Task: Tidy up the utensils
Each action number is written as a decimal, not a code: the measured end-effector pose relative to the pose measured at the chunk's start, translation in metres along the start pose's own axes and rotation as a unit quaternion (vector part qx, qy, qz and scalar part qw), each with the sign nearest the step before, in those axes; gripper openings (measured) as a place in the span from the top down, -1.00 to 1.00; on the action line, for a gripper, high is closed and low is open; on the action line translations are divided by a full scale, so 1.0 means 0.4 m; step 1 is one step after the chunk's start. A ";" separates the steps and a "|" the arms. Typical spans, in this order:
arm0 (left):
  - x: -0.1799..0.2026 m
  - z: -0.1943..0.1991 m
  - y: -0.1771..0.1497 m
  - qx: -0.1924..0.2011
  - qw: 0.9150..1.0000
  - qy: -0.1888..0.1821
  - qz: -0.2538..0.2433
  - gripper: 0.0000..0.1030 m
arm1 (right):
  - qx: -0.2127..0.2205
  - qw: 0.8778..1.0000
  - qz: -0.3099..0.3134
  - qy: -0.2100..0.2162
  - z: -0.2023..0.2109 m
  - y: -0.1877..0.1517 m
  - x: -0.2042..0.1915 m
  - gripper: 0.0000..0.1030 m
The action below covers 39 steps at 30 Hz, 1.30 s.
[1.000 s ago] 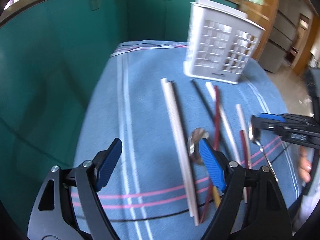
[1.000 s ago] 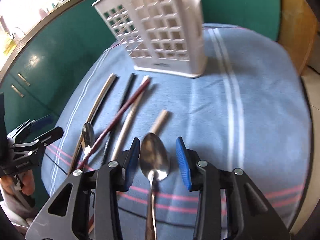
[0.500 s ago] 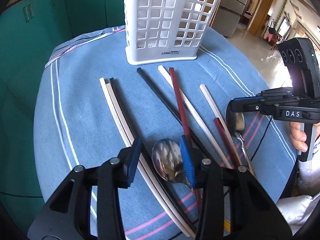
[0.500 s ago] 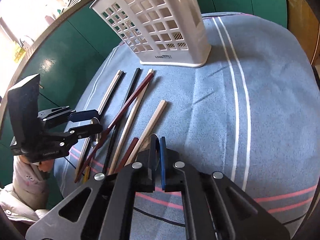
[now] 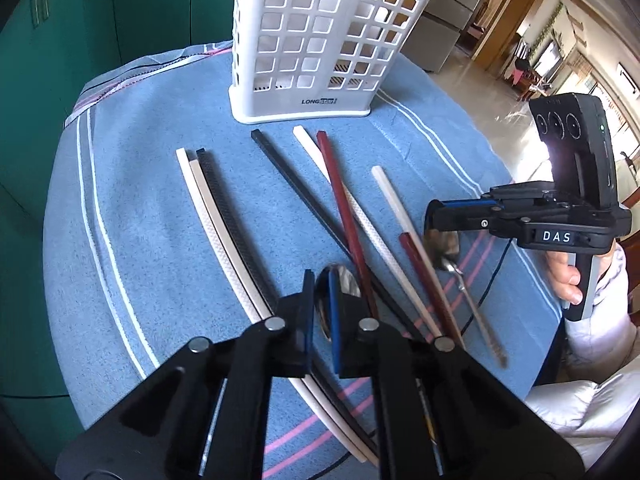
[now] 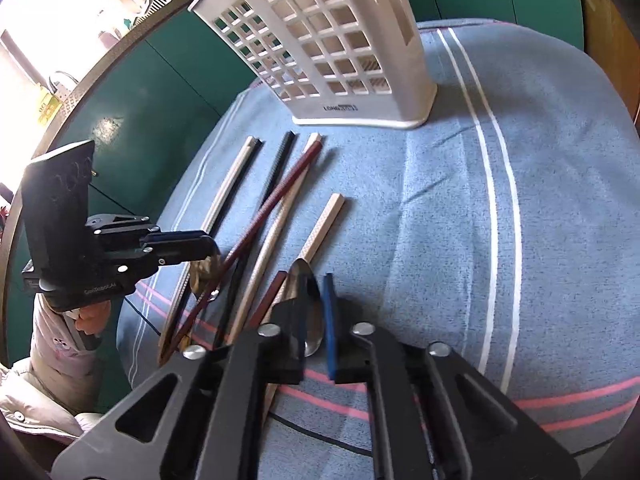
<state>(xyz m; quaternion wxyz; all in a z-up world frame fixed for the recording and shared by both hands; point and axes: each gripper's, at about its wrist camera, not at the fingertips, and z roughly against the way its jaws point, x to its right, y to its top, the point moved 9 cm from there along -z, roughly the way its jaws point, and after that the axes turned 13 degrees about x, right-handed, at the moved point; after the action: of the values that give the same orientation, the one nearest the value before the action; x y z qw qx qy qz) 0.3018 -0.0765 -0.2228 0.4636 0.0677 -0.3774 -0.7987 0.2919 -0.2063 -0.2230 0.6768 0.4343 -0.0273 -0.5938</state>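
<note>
A white perforated utensil holder (image 5: 320, 44) stands upright at the back of the blue cloth; it also shows in the right wrist view (image 6: 332, 48). Several chopsticks, white (image 5: 208, 216), black (image 5: 288, 184) and dark red (image 5: 344, 216), lie in front of it. My left gripper (image 5: 320, 312) is shut on a metal spoon (image 5: 344, 284) by its bowl. My right gripper (image 6: 314, 320) is shut on a second metal spoon (image 6: 306, 292); in the left wrist view this spoon (image 5: 444, 248) hangs from the right gripper (image 5: 436, 216) with its handle trailing down onto the cloth.
The blue striped cloth (image 6: 520, 200) covers a round table and has bare space right of the chopsticks. Teal cabinets (image 5: 100, 20) stand behind the table. A thin black cable (image 5: 496, 272) lies near the front edge.
Both grippers went from open around their spoons to shut on them. The left gripper swung right toward the holder and the spoons now sit gripped by their bowls.
</note>
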 end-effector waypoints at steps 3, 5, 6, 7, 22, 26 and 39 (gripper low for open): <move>0.000 0.016 0.007 0.009 1.000 0.006 0.003 0.97 | 0.012 1.000 0.009 -0.013 0.020 0.010 -0.007 0.97; -0.001 0.034 0.016 0.019 1.000 0.009 0.004 0.97 | 0.020 0.999 0.017 -0.022 0.038 0.016 -0.013 0.97; 0.002 0.049 0.022 0.026 1.000 0.012 0.004 0.97 | 0.026 0.999 0.024 -0.030 0.051 0.021 -0.018 0.97; 0.005 0.066 0.028 0.034 0.999 0.017 0.004 0.97 | 0.031 0.998 0.030 -0.038 0.056 0.026 -0.020 0.97; 0.049 0.304 0.132 0.162 0.976 0.137 -0.056 0.96 | 0.112 0.973 0.127 -0.156 0.170 0.089 -0.082 0.97; 0.066 0.349 0.154 0.182 0.968 0.159 -0.072 0.96 | 0.118 0.972 0.121 -0.162 0.188 0.091 -0.083 0.97; 0.002 0.544 0.461 0.356 0.894 0.271 -0.032 0.96 | 0.302 0.907 0.150 -0.252 0.363 0.409 -0.147 0.97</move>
<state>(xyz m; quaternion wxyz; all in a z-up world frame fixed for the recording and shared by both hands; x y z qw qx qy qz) 0.3288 -0.0121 0.0537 0.4666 0.4540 -0.4944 -0.5759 0.3220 -0.2518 -0.0033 0.5650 0.4443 -0.4397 -0.5386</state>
